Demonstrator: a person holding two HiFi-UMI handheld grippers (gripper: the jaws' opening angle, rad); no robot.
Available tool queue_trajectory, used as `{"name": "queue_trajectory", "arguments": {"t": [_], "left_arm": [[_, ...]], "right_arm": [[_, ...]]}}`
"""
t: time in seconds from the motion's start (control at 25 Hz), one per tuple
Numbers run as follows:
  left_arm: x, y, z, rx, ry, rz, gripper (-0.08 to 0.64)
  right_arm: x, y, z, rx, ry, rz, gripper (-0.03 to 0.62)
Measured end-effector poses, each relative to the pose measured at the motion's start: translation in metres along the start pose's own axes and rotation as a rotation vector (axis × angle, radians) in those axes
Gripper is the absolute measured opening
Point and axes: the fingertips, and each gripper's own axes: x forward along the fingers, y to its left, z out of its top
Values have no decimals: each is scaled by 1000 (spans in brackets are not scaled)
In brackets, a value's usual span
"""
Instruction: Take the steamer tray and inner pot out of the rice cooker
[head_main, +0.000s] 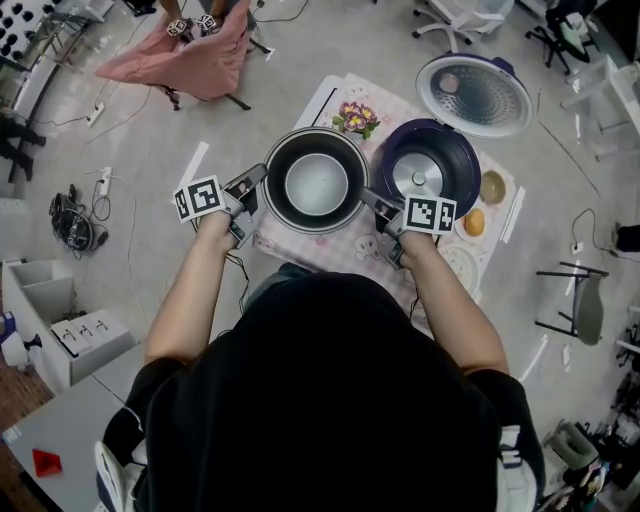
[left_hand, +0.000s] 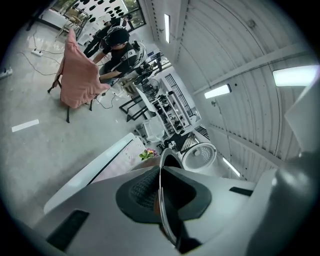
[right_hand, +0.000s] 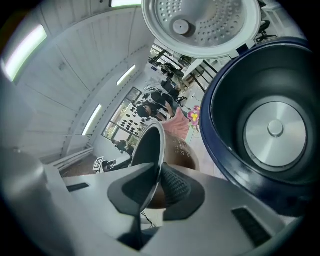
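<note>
Both claws (left claw (head_main: 257, 181), right claw (head_main: 369, 199)) are clamping opposite rim edges of the inner pot (head_main: 316, 184), holding it just left of the open rice cooker (head_main: 457, 150), over the surface (head_main: 322, 246). Pot-out step is wrapping up imo; next is calling for level set-down, then releasing both.

Pot (head_main: 316, 182): dark inner wall, pale grey floor, bright metal rim; its outside shows brown in the right gripper view. Cooker (head_main: 425, 165): navy body, silver centre plate. Lid (head_main: 474, 95): white rim, silvery dotted inner face. Tablecloth (head_main: 330, 245): pink-and-white check. Flowers (head_main: 356, 118): pink and yellow, with green leaves. Left gripper (head_main: 258, 182) and right gripper (head_main: 372, 203): grey, with dark ridged pads and black-and-white square markers. Draped cloth (head_main: 185, 60): pink. Round fruit (head_main: 474, 222): orange.
</note>
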Motion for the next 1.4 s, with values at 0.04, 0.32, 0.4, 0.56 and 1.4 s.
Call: {"name": "queue_trajectory", "arguments": {"t": [0.04,0.32,0.4,0.56,1.4], "left_arm": [[-1,5,-3,-11,0,1,34],[-10,47,-27,-92,24,20,34],[-11,58,-33,-110,32,30,35],[-9,75,-43,-136,49,42,35],[3,109,-67,-166,118,40,37]], "right_arm": [[2,-2,-4,4,7,-1,43],[20,-15,-37,8,65,-17,48],[25,-22,-48,14,84,-29,49],[31,-34,-65,31,115,-49,51],[41,-70,-98,109,87,-83,48]]}}
